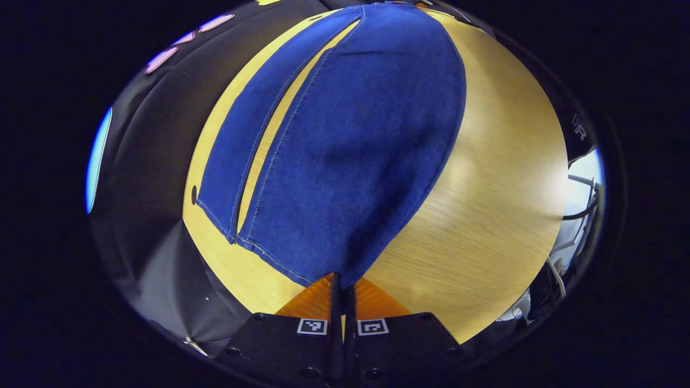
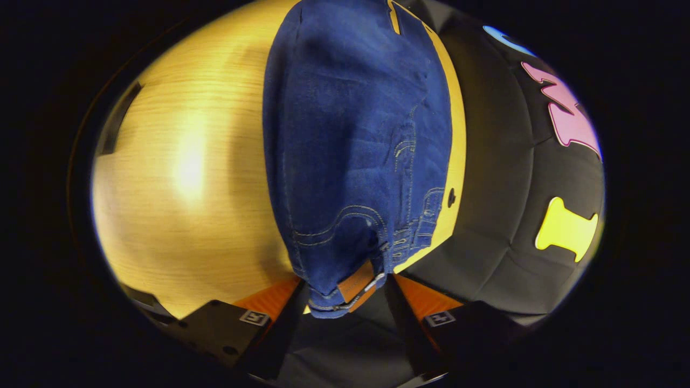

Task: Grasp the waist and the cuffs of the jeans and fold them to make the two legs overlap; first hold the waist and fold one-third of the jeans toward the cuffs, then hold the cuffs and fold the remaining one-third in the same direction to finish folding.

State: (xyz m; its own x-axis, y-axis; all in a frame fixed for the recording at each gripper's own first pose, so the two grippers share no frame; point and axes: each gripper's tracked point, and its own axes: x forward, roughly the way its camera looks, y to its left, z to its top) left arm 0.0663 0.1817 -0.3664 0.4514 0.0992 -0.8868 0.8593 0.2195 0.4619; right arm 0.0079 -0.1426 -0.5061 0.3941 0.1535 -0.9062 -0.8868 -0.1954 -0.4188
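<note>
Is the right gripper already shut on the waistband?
No: the right gripper stands wide open around the jeans' waistband.

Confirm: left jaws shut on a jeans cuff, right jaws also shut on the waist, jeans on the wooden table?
Not quite. The left gripper is shut on a cuff of the jeans, and they lie on the wooden table. But the right gripper view shows the right gripper with its jaws spread wide around the waist, not shut.
</note>
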